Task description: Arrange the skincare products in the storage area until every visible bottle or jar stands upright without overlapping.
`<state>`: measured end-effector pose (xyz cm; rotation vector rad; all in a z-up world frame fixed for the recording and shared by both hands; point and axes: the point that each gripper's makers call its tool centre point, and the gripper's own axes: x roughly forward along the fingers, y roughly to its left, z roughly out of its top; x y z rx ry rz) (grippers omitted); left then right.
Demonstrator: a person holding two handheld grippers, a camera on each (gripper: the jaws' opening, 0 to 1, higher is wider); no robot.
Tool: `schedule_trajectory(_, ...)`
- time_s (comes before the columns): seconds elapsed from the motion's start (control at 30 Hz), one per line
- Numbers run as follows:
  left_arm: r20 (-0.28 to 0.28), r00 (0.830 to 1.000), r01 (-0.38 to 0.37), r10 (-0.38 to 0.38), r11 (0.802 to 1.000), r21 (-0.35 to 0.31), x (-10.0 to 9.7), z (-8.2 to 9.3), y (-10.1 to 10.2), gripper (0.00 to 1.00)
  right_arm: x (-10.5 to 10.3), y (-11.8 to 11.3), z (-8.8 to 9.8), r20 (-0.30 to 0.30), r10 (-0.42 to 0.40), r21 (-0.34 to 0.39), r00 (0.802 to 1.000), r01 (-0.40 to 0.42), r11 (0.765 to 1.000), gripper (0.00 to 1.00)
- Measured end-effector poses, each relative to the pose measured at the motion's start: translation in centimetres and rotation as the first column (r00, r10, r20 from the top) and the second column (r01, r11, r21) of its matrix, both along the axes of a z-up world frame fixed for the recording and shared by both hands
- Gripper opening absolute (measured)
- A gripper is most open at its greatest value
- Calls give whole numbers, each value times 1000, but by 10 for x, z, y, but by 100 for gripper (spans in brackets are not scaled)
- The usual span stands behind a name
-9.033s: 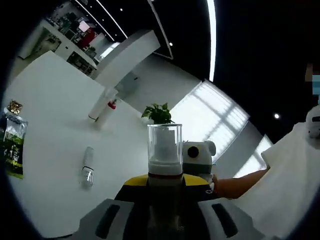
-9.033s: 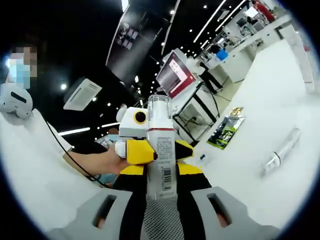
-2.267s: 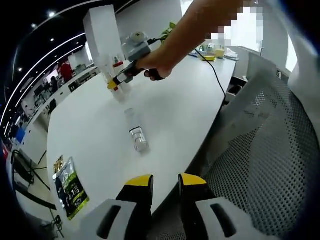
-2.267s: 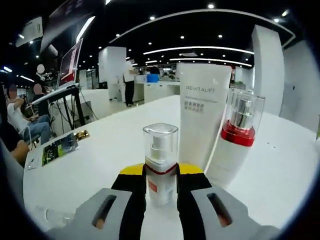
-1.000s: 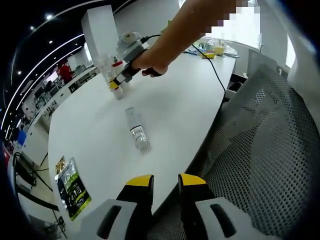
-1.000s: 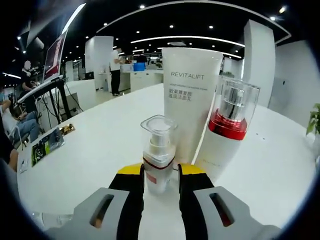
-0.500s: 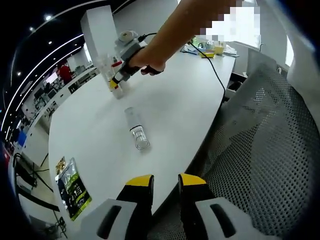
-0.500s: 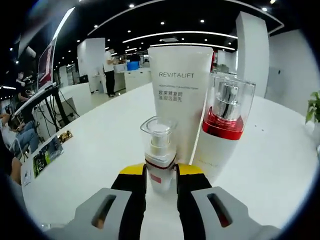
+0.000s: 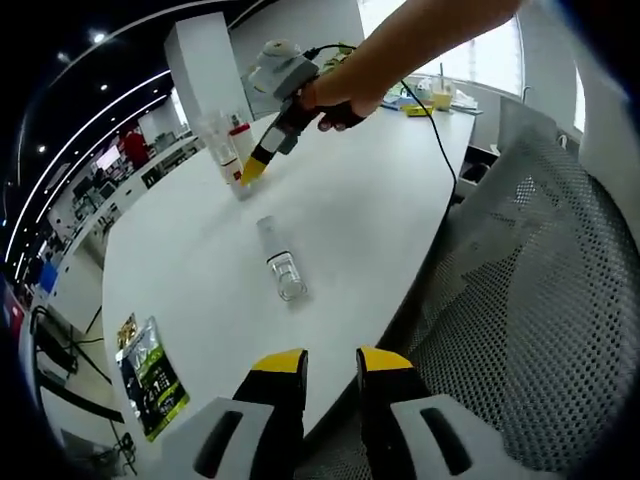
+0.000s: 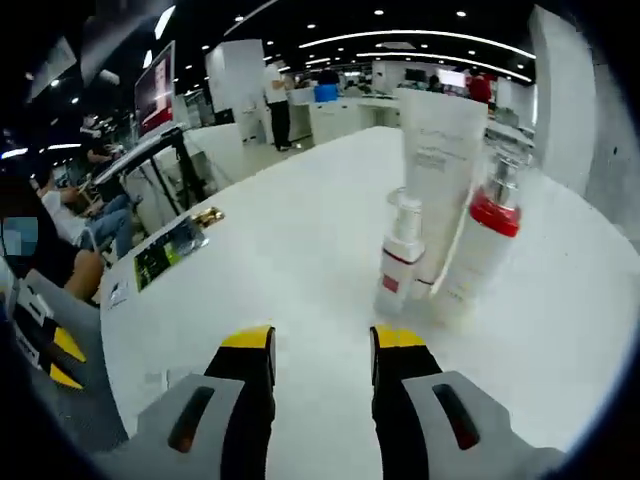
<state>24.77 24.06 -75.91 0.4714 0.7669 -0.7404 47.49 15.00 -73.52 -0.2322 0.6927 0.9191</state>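
I count three products standing upright together: one white tube, one red-collared pump bottle and one small pump bottle. One clear bottle lies on its side. One green packet lies flat on the table.

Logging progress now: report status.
Both grippers open, empty. Small pump bottle upright beside tube and red-collared bottle. Clear bottle lying flat on table.
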Motion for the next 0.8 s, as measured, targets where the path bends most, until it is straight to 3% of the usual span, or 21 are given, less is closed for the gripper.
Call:
schedule_trajectory(0.07, 5, 1000, -1, 1, 1000, 1, 1, 1, 0, 21, -19, 17, -1, -3, 168, -72, 986, -168, 983, 37)
schedule_trajectory(0.1, 8, 1000, 0, 0, 1000, 2, 1, 1, 0, 21, -26, 27, -1, 36, 295, -141, 955, -288, 947, 42)
schedule_trajectory(0.13, 9, 1000, 0, 0, 1000, 2, 1, 1, 0, 21, -33, 35, -1, 42, 372, -173, 927, -359, 917, 48)
schedule_trajectory(0.23, 19, 1000, -1, 1, 1000, 5, 2, 2, 1, 21, -61, 58, -4, 3, 598, -253, 802, -578, 776, 56)
schedule_trajectory(0.27, 21, 1000, -2, 2, 1000, 7, 2, 3, 2, 21, -73, 62, -9, -23, 688, -313, 725, -659, 684, 57)
schedule_trajectory(0.3, 24, 1000, -2, 2, 1000, 9, 2, 3, 2, 21, -81, 63, -14, -52, 742, -344, 668, -709, 615, 58)
schedule_trajectory(0.33, 26, 1000, -3, 3, 1000, 10, 2, 3, 2, 21, -92, 62, -23, -110, 800, -387, 590, -767, 512, 58)
schedule_trajectory(0.4, 30, 1000, -4, 4, 1000, 15, 3, 4, 3, 21, -99, 59, -35, -163, 850, -449, 502, -805, 389, 57)
schedule_trajectory(0.47, 35, 999, -9, 8, 1000, 20, 4, 5, 5, 21, -106, 57, -48, -220, 871, -480, 439, -826, 295, 52)
schedule_trajectory(0.53, 47, 999, -14, 12, 1000, 23, 5, 6, 7, 21, -107, 52, -59, -271, 876, -513, 399, -830, 219, 46)
schedule_trajectory(0.6, 50, 999, -16, 15, 999, 27, 5, 7, 8, 21, -109, 51, -66, -300, 877, -528, 374, -831, 174, 42)
schedule_trajectory(0.63, 50, 999, -17, 16, 999, 31, 5, 7, 9, 21, -109, 49, -69, -316, 873, -536, 371, -829, 159, 39)
schedule_trajectory(0.67, 54, 998, -18, 16, 999, 34, 6, 7, 9, 21, -110, 48, -72, -322, 880, -548, 350, -827, 128, 36)
schedule_trajectory(0.73, 59, 998, -17, 15, 999, 36, 6, 8, 9, 21, -110, 46, -75, -334, 878, -559, 343, -822, 109, 27)
schedule_trajectory(0.8, 60, 998, -17, 15, 999, 42, 6, 8, 10, 21, -112, 46, -77, -342, 872, -566, 349, -818, 105, 23)
